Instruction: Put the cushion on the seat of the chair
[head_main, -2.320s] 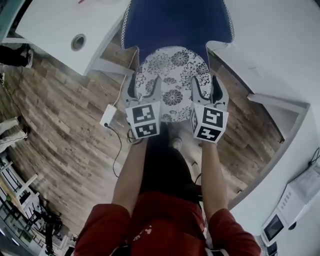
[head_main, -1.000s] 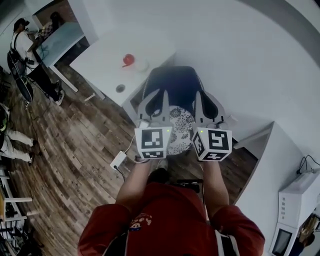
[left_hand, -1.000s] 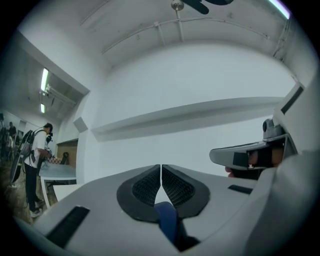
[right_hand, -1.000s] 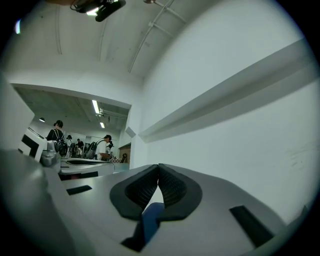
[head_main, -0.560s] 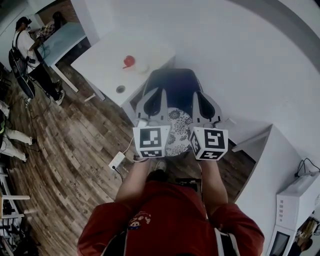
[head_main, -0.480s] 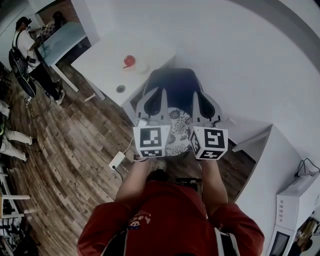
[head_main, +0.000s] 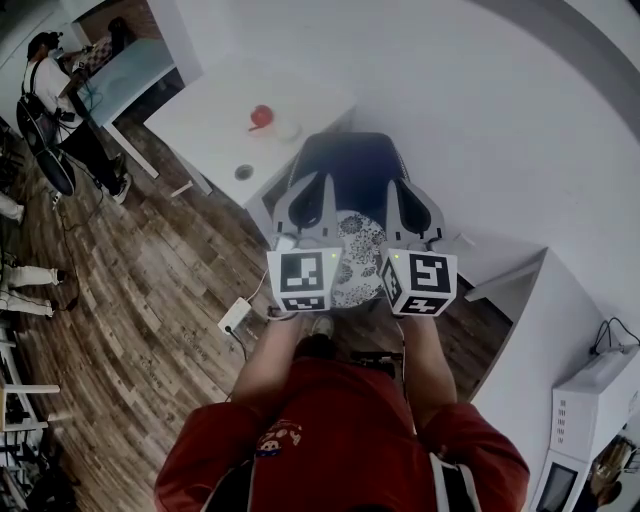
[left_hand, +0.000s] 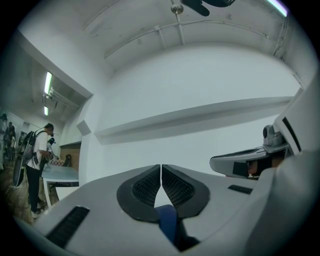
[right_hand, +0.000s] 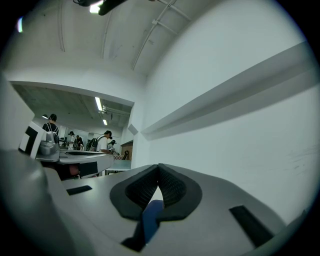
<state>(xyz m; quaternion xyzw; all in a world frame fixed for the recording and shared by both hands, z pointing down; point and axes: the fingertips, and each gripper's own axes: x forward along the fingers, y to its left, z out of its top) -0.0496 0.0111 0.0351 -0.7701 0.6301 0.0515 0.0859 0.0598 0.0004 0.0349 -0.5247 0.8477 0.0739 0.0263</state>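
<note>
Since just a thin blue edge is pinched by the left gripper (left_hand: 161, 174) and right gripper (right_hand: 158, 174) (both clamped tight), the cushion (head_main: 352, 170), held up just beside the white table (head_main: 210, 125), could easily be dropped if it's swung and the fabric gets tugged out.

Head view: overhead, steeply down on cushion (head_main: 355, 262) and floor (head_main: 150, 300).
Gripper views: close behind own jaws, roughly level.
Shared: white wall (left_hand: 200, 85).
</note>
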